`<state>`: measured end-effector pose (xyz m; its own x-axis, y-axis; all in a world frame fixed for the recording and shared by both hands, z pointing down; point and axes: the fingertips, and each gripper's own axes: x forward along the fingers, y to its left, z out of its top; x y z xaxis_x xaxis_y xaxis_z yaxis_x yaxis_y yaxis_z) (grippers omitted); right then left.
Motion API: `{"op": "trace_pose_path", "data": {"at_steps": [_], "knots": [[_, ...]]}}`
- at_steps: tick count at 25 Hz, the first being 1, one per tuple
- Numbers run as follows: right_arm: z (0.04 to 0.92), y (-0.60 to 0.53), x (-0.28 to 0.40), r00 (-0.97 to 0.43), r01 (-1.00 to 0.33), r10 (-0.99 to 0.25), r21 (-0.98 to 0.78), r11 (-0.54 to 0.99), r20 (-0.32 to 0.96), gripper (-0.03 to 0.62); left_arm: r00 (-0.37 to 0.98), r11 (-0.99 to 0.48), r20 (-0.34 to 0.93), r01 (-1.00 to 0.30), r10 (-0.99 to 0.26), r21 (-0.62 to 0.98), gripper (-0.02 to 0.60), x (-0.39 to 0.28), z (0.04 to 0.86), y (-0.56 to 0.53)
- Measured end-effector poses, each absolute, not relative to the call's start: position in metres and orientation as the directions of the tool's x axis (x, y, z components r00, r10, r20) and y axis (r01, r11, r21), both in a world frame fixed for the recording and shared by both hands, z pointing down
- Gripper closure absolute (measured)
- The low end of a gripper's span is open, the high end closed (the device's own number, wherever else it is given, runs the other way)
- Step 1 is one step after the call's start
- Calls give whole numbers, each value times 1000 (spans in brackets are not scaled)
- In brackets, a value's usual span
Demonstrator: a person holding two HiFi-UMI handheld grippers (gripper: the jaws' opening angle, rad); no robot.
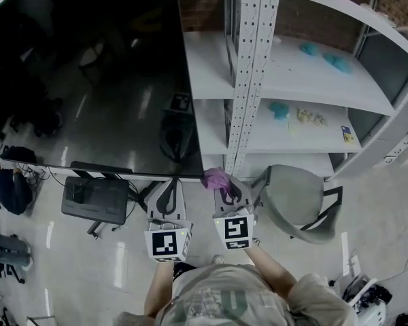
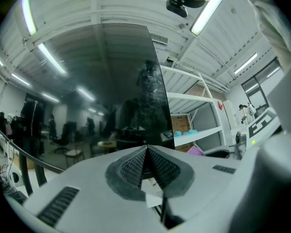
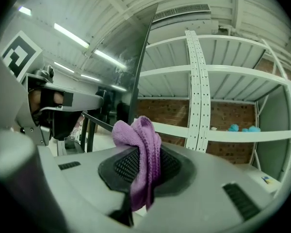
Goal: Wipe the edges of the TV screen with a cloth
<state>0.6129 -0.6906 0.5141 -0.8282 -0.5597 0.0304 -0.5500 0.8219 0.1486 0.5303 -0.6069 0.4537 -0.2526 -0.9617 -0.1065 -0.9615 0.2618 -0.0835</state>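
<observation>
Pinching purple cloth [image 3: 137,131], right gripper [image 1: 222,186] beside TV [image 1: 88,80], shelf post [image 1: 248,80]; left gripper [image 2: 146,148] closed, empty.

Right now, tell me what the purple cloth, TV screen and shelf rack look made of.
Purple cloth: soft knitted-looking fabric, ribbed texture visible. TV screen: glossy, glass-like panel; it mirrors ceiling lights. Shelf rack: probably white-painted metal, matte, with a perforated upright.

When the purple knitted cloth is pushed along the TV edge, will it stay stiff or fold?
The purple knitted cloth is probably floppy: it bunches up where the right gripper pinches it, and its end hangs limp. It looks light, and its textured weave should drag on the black TV screen rather than slide.
</observation>
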Motion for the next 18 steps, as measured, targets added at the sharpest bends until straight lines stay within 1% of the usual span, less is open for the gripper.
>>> {"op": "trace_pose_path", "data": {"at_steps": [4, 9, 11, 14, 18], "knots": [[519, -690, 626, -806, -589, -591, 61, 806, 17, 542, -253, 262, -105, -961, -962, -92, 566, 536, 453, -606], [515, -694, 635, -789, -614, -614, 12, 789, 8, 543, -247, 256, -97, -961, -964, -103, 566, 543, 454, -601], [506, -695, 637, -788, -616, -616, -13, 788, -20, 543, -246, 255, -94, -961, -965, -103, 566, 545, 456, -598], [494, -694, 633, -795, -603, -605, -51, 796, -54, 543, -239, 248, -93, -963, -966, -101, 566, 550, 458, -596], [498, -685, 616, -831, -553, -555, -67, 831, -25, 543, -230, 239, -90, -966, -969, -99, 566, 557, 457, -595]]}}
